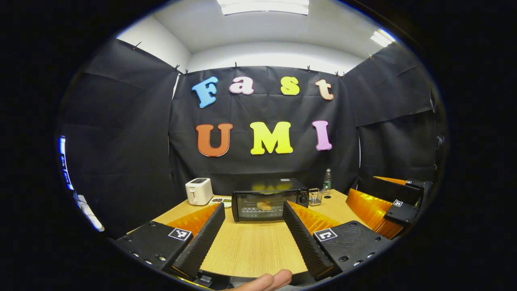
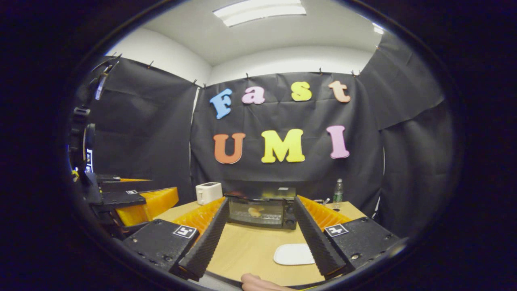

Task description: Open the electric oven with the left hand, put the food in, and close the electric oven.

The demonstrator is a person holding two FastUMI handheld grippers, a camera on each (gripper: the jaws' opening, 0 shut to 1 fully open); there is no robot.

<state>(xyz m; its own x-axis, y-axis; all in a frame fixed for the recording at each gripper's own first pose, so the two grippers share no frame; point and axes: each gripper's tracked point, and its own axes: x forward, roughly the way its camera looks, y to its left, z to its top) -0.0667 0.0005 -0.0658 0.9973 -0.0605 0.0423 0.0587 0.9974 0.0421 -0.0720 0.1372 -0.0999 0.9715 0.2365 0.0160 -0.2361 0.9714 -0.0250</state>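
Black cloth all around the booth, with a light wood table in the middle and the electric oven sitting at its far edge against the back wall. Its door looks closed, and through the glass I can make out a pale golden lump that looks like the food already sitting on the rack inside, so my read is the job is pretty much wrapped up, or possibly at its very start with the food preloaded; can't say which. The left gripper is pulled well back from the oven, jaws spread wide with nothing between them, and the oven sits dead ahead, framed right between its fingers. The oven's long side runs across that gripper's line of sight, so the door faces it squarely. The right gripper is also spread wide and empty, also well back, with the oven straight ahead but angled a bit, and an empty white plate lies on the table just inside its right finger. A toaster stands left of the oven, a wire basket and a bottle to its right. If the door needs another touch, I'd say the left gripper has the squarer approach.
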